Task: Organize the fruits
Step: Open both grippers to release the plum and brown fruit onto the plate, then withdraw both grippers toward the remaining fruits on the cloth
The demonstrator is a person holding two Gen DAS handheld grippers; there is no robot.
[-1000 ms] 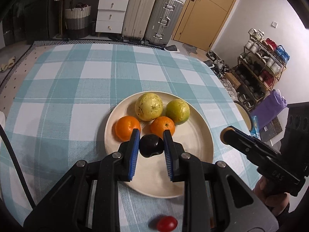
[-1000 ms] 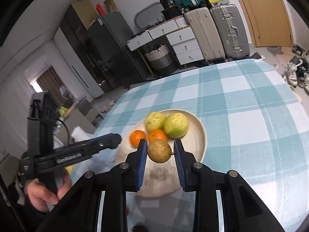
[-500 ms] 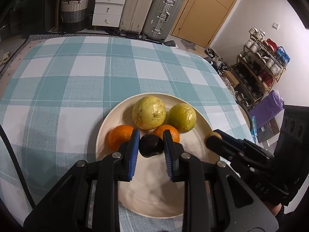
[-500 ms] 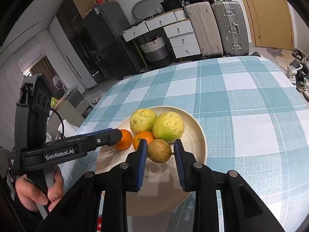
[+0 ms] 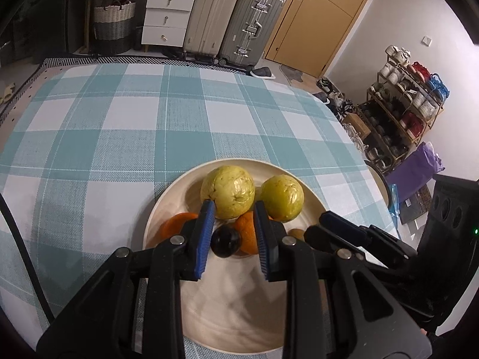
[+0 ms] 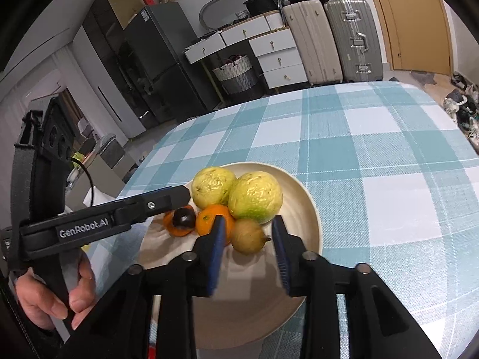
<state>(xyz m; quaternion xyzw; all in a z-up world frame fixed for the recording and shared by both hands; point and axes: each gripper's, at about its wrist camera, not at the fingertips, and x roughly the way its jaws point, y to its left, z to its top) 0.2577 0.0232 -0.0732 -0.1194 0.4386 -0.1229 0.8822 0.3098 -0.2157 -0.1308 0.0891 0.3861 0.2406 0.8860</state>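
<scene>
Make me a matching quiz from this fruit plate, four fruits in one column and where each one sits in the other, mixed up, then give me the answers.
Things:
1. dark plum
2. brown fruit
3. big green-yellow fruit
4. orange

Places:
A. between the open fingers of the right gripper
B. far right of the pile, behind the brown fruit
C. between the plum and the brown fruit
D. in front of the left gripper, against a half-hidden orange

Pairs: 1-D, 2-A, 3-B, 4-C. All sit on the cream plate.
</scene>
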